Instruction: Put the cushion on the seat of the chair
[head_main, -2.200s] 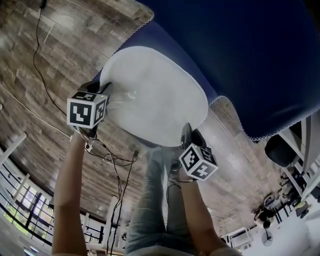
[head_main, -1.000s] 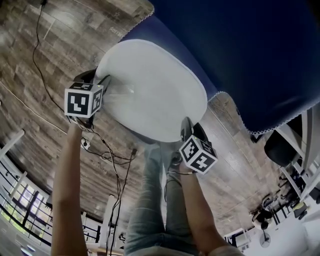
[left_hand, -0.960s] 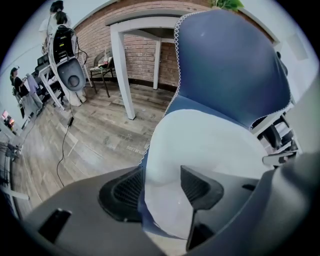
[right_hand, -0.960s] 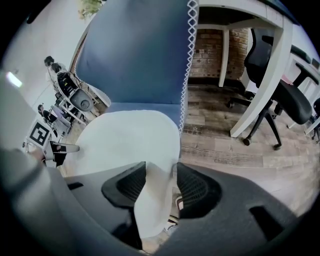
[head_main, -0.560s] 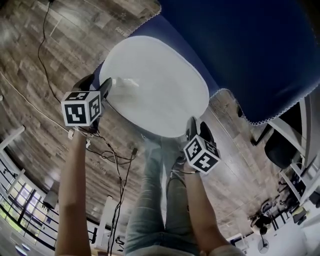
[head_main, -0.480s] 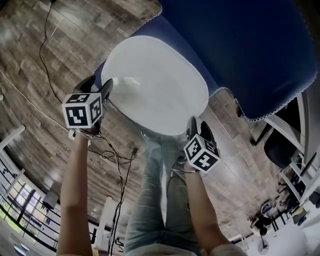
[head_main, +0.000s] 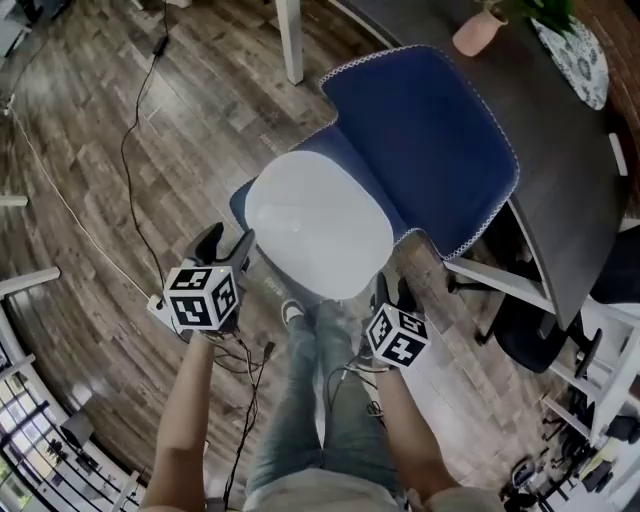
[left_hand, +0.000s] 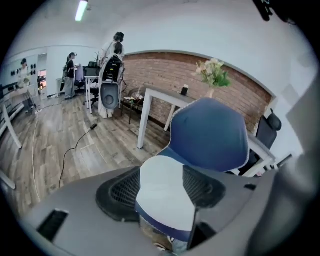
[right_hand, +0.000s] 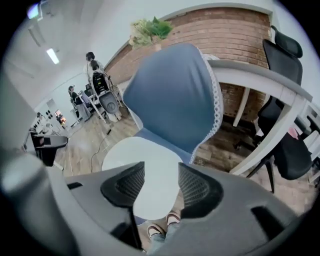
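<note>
A pale oval cushion (head_main: 318, 222) lies flat on the seat of the blue chair (head_main: 425, 135), and shows too in the left gripper view as the cushion (left_hand: 162, 187) and in the right gripper view as the cushion (right_hand: 145, 162). My left gripper (head_main: 224, 246) hangs open off the cushion's near left edge, nothing between its jaws. My right gripper (head_main: 393, 292) is open as well, just off the cushion's near right edge, apart from it. The chair's backrest (left_hand: 210, 135) rises behind the cushion.
A dark desk (head_main: 560, 150) with a pink plant pot (head_main: 478, 32) stands behind the chair. A white table leg (head_main: 290, 40) and a black cable (head_main: 140, 150) are on the wooden floor at left. A black office chair (head_main: 530, 330) sits at right. My legs and shoes (head_main: 292, 312) are at the seat's front.
Both grippers have let go of the cushion and pulled back and up from it. The view now takes in the whole chair with the cushion resting on its seat.
</note>
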